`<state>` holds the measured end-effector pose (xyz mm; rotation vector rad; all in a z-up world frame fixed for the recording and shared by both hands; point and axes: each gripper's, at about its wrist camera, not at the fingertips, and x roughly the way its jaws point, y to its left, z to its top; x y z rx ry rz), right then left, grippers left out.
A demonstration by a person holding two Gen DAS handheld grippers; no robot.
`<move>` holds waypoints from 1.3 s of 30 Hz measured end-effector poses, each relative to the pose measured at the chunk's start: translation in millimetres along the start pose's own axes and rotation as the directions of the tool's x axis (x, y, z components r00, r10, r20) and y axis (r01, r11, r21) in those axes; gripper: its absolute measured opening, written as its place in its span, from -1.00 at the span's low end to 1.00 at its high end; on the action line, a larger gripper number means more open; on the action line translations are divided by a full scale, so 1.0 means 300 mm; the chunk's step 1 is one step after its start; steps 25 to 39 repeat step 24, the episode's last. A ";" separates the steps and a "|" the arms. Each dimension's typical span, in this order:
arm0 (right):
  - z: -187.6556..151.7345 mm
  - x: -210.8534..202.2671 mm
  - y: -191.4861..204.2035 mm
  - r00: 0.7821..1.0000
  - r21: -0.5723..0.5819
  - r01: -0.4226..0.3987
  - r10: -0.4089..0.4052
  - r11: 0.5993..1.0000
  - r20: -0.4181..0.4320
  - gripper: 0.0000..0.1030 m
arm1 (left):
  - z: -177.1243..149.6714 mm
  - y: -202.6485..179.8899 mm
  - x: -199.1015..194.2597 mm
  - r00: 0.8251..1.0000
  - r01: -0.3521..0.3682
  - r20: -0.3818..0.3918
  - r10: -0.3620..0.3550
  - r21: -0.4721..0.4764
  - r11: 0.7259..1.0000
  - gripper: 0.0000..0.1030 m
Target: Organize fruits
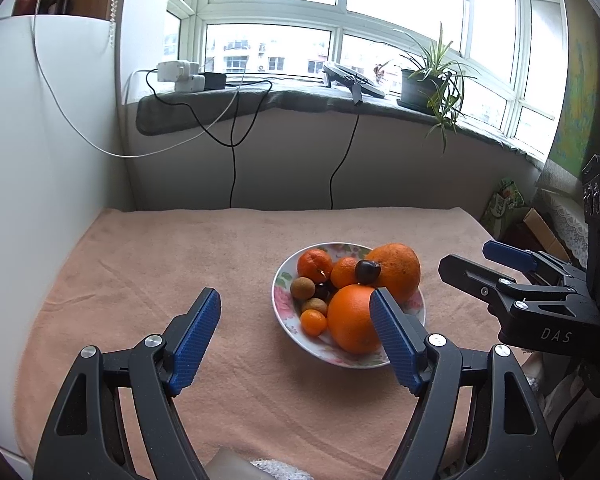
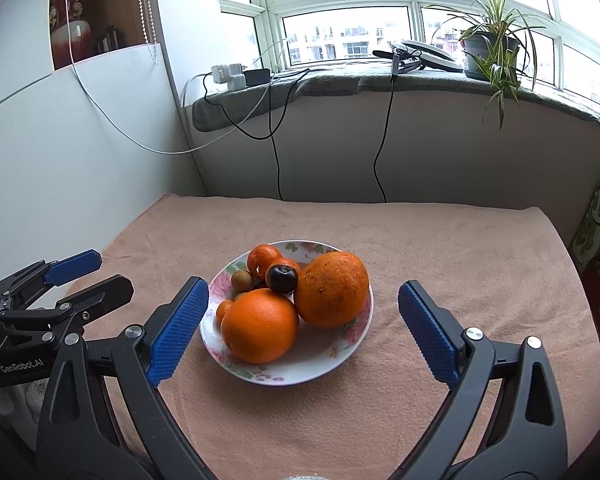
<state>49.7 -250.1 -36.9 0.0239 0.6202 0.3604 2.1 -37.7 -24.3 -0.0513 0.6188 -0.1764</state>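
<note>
While both of my jaws hang spread wide and grip nothing, the fruits sit heaped in a flowered bowl [image 1: 286, 276] on the counter [image 1: 160, 264], which is draped in a peach towel. That bowl lies toward the right half of the counter, nearer the front edge than the back wall. My left gripper [image 1: 296, 320] hovers above the front edge with its right pad crossing before the near orange [image 1: 350, 318], though I cannot tell whether it touches. My right gripper [image 2: 303, 306] hovers over the front edge too, its pads flanking the bowl [image 2: 320, 364] without contact. Inside, the near orange [image 2: 260, 326] rests at the front, and a bigger, rougher orange [image 2: 332, 290] sits just behind it to the right. A dark plum [image 2: 283, 278] perches on top between them. Two mandarins [image 2: 262, 260] crowd the back rim, with small brown longans [image 1: 302, 288] and a kumquat [image 1: 313, 322] tucked along the left side. Each gripper shows in the other's view, near the counter's side edges.
</note>
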 end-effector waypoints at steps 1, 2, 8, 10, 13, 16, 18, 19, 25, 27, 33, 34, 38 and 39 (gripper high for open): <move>0.000 0.000 -0.001 1.000 0.001 0.000 0.000 1.000 0.001 0.90 | 0.000 0.000 0.001 1.000 0.000 -0.001 0.000 -0.001 1.000 0.50; 0.001 0.000 -0.001 1.000 0.000 0.002 -0.002 1.000 0.001 0.90 | 0.000 0.000 0.002 1.000 -0.001 -0.001 0.001 -0.001 1.000 0.50; -0.002 0.005 -0.003 1.000 0.001 0.003 -0.003 1.000 -0.006 0.90 | -0.001 -0.003 0.006 1.000 0.004 -0.004 -0.004 -0.001 1.000 0.50; -0.002 0.007 -0.005 1.000 0.003 0.001 -0.001 1.000 -0.008 0.90 | -0.001 -0.006 0.008 1.000 0.002 -0.004 -0.002 0.000 1.000 0.50; -0.002 0.008 -0.006 1.000 0.003 0.003 -0.003 1.000 -0.007 0.90 | 0.000 -0.006 0.009 1.000 0.006 -0.004 -0.006 -0.002 1.000 0.50; -0.001 0.010 -0.006 1.000 0.002 0.003 -0.003 1.000 -0.010 0.90 | -0.002 -0.006 0.010 1.000 0.007 -0.004 -0.007 -0.003 1.000 0.50; -0.002 0.012 -0.007 1.000 0.002 0.004 -0.004 1.000 -0.012 0.90 | -0.001 -0.008 0.011 1.000 0.009 -0.005 -0.009 -0.003 1.000 0.50; -0.002 0.012 -0.008 1.000 0.003 0.003 -0.003 1.000 -0.013 0.90 | -0.002 -0.009 0.011 1.000 0.009 -0.004 -0.009 -0.001 1.000 0.50; -0.003 0.019 -0.015 1.000 -0.002 0.016 -0.016 1.000 -0.012 0.90 | 0.000 -0.013 0.016 1.000 0.005 -0.005 -0.005 0.005 1.000 0.50; -0.003 0.019 -0.015 1.000 -0.002 0.016 -0.016 1.000 -0.012 0.90 | 0.000 -0.013 0.016 1.000 0.005 -0.005 -0.005 0.005 1.000 0.50; -0.003 0.019 -0.015 1.000 -0.002 0.016 -0.016 1.000 -0.012 0.90 | 0.000 -0.013 0.016 1.000 0.005 -0.005 -0.005 0.005 1.000 0.50; -0.003 0.019 -0.015 1.000 -0.002 0.016 -0.016 1.000 -0.012 0.90 | 0.000 -0.013 0.016 1.000 0.005 -0.005 -0.005 0.005 1.000 0.50; -0.003 0.019 -0.015 1.000 -0.002 0.016 -0.016 1.000 -0.012 0.90 | 0.000 -0.013 0.016 1.000 0.005 -0.005 -0.005 0.005 1.000 0.50; -0.003 0.019 -0.015 1.000 -0.002 0.016 -0.016 1.000 -0.012 0.90 | 0.000 -0.013 0.016 1.000 0.005 -0.005 -0.005 0.005 1.000 0.50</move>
